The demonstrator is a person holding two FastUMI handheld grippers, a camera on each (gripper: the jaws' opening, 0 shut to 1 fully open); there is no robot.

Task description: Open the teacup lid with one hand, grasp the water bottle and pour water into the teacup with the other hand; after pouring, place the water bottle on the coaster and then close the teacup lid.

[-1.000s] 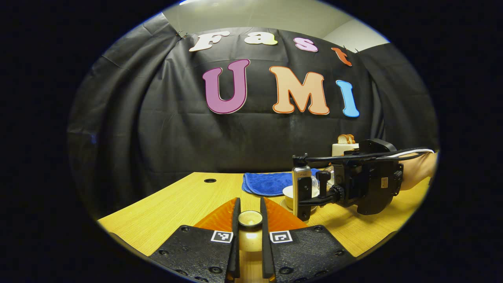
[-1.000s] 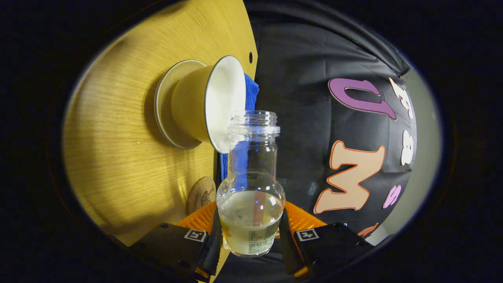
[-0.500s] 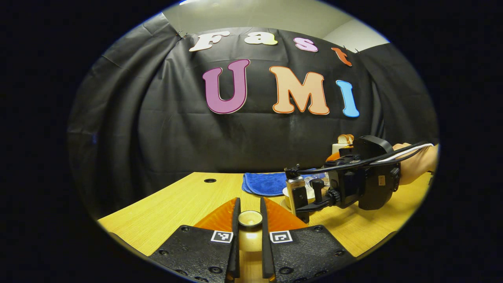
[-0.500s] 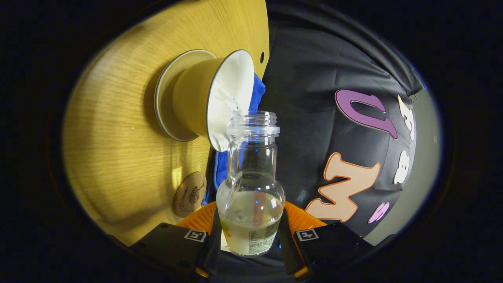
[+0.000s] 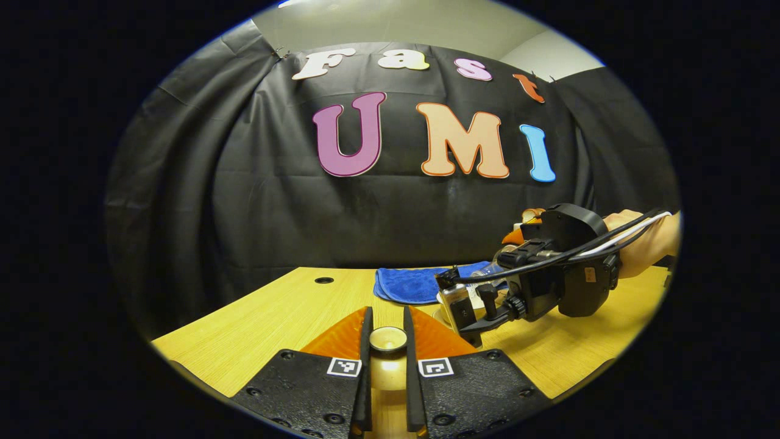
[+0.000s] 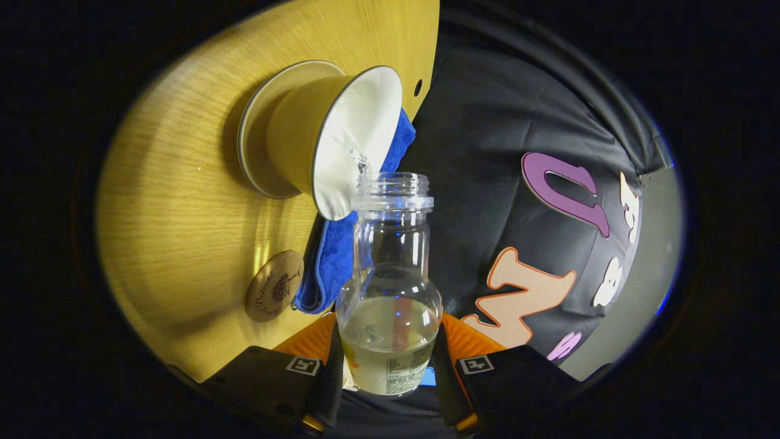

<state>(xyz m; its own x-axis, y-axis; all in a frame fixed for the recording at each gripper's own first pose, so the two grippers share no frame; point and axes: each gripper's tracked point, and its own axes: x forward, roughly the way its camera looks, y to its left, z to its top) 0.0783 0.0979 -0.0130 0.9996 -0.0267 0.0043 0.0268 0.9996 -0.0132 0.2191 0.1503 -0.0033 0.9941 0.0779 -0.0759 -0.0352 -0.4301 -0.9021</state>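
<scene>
In the right gripper view, my right gripper (image 6: 387,366) has its fingers (image 6: 332,372) closed against both sides of the water bottle (image 6: 390,292), gripping the wide lower body. The bottle is clear glass, uncapped, with pale liquid filling its lower part. It is tipped well over, so the bench (image 6: 183,201) stands almost on edge in this view. A thin stream of water (image 6: 353,155) runs from the bottle mouth into the teacup (image 6: 329,140). The teacup is open, white inside and yellow outside, and stands on its saucer (image 6: 256,122). The bottle mouth is just beside the cup's rim; I cannot tell whether they touch.

The round wooden coaster (image 6: 274,285) lies bare on the bench, near the teacup and just beside a folded blue cloth (image 6: 332,256). The cloth lies behind the cup, toward the black booth wall (image 6: 487,158).

In the left gripper view, my left gripper (image 5: 387,366) has its fingers (image 5: 364,366) nearly together on a small round knob, the teacup lid (image 5: 388,339). Both fingers press on it, and it is held above the bench (image 5: 274,311), well to the left of the cup. Farther off on the right I see the right gripper (image 5: 466,305) tilted down over the teacup, held by a hand (image 5: 640,244). The blue cloth (image 5: 411,283) lies behind it. A white item with brown pieces on top (image 5: 531,214) stands partly hidden behind that gripper; I cannot make out what it is.
</scene>
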